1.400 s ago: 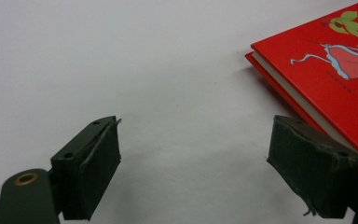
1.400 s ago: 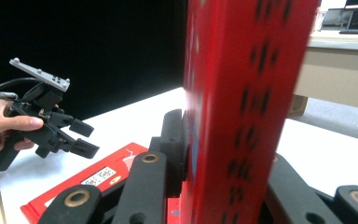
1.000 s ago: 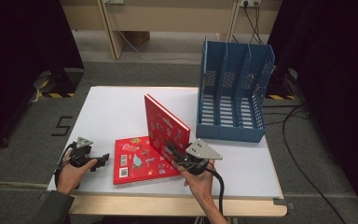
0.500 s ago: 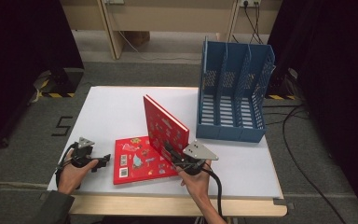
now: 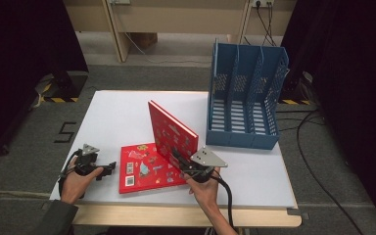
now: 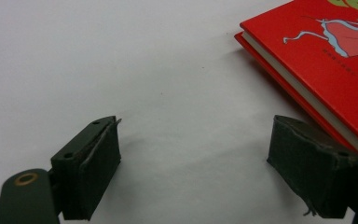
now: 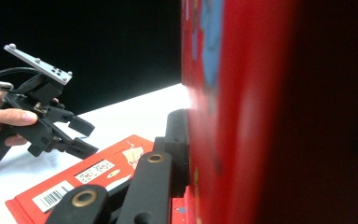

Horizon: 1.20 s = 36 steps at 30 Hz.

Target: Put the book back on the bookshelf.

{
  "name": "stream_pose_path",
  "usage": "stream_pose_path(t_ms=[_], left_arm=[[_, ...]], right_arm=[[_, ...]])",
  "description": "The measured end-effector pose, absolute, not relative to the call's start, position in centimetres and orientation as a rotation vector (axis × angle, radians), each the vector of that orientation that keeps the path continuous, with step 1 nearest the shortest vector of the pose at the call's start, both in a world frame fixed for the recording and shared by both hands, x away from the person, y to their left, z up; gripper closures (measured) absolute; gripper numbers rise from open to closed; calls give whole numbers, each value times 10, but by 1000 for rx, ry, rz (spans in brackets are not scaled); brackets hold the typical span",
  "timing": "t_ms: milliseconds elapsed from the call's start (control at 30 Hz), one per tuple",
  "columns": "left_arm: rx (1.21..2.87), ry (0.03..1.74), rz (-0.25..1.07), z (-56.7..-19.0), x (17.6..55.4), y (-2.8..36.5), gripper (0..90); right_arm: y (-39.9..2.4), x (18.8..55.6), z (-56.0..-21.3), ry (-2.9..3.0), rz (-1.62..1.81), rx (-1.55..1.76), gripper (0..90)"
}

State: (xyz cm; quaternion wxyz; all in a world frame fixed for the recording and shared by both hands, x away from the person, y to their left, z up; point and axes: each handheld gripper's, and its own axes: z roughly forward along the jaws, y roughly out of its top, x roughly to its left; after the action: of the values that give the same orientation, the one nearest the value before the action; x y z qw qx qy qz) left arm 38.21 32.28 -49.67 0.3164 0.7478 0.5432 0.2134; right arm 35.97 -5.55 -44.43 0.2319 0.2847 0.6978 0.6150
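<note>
A red book (image 5: 169, 132) stands upright on its edge near the middle of the white table (image 5: 122, 117). My right gripper (image 5: 178, 159) is shut on its near lower corner; its jaws have just been closing further with the book between them. In the right gripper view the cover (image 7: 261, 116) is pressed against one black finger (image 7: 175, 135). A second red book (image 5: 144, 171) lies flat, barcode up, just left of the upright one. My left gripper (image 5: 108, 168) rests open on the table beside that flat book (image 6: 335, 56), with bare table between its jaws (image 6: 193, 163).
A blue slotted file rack (image 5: 245, 98) stands at the table's back right, its open side toward the books. The table's front edge runs just below both hands. A cable trails from the right gripper off the front.
</note>
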Motion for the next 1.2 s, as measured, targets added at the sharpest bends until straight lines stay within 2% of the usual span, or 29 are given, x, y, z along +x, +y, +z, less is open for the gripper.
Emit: stream_pose_path(t_ms=[667,1200], left_arm=[[1967,1433,554,-497,383,324,156],[1965,1435,556,-497,383,326,156]], right_arm=[[-69,363,-437,1957,1789,844,796],[-88,358,-415,1895,1785,844,796]])
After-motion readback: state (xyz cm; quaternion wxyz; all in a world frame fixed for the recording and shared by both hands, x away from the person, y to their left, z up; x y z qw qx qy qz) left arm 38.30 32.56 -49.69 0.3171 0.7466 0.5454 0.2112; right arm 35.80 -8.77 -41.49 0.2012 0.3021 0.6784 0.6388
